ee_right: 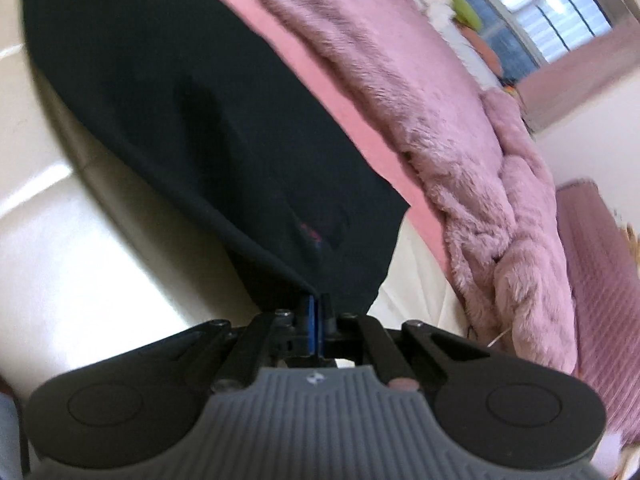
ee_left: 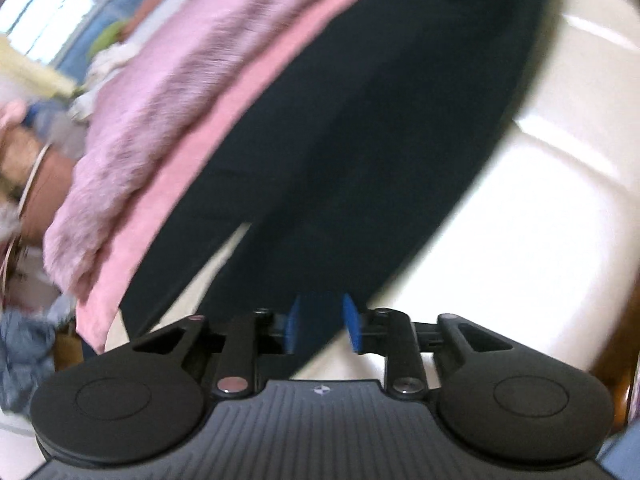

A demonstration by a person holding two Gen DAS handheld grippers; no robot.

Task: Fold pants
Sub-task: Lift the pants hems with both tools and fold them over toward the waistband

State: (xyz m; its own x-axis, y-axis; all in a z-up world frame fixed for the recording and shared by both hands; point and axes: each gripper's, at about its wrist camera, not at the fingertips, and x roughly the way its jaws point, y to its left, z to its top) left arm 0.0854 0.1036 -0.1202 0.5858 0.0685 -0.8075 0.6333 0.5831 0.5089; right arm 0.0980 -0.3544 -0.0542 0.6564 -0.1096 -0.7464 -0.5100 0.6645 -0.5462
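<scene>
The black pants [ee_left: 360, 140] stretch from a pink bed sheet [ee_left: 188, 168] down to my left gripper [ee_left: 322, 322]. One leg narrows into the gap between its blue pads [ee_left: 294, 322], which stand a little apart and grip the bunched dark cloth. A slit of pale floor shows between the two legs. In the right wrist view the pants [ee_right: 180, 100] run down to my right gripper [ee_right: 316, 320]. Its blue pads are pressed together on a pinched edge of the fabric. The image is motion-blurred.
A fluffy mauve blanket [ee_left: 168, 92] [ee_right: 460, 140] lies heaped on the bed beyond the pants. Glossy white floor [ee_left: 540, 200] [ee_right: 80, 240] shows under the hanging cloth. Clutter and bluish fabric [ee_left: 24, 344] sit at the far left, a window [ee_right: 540, 0] at upper right.
</scene>
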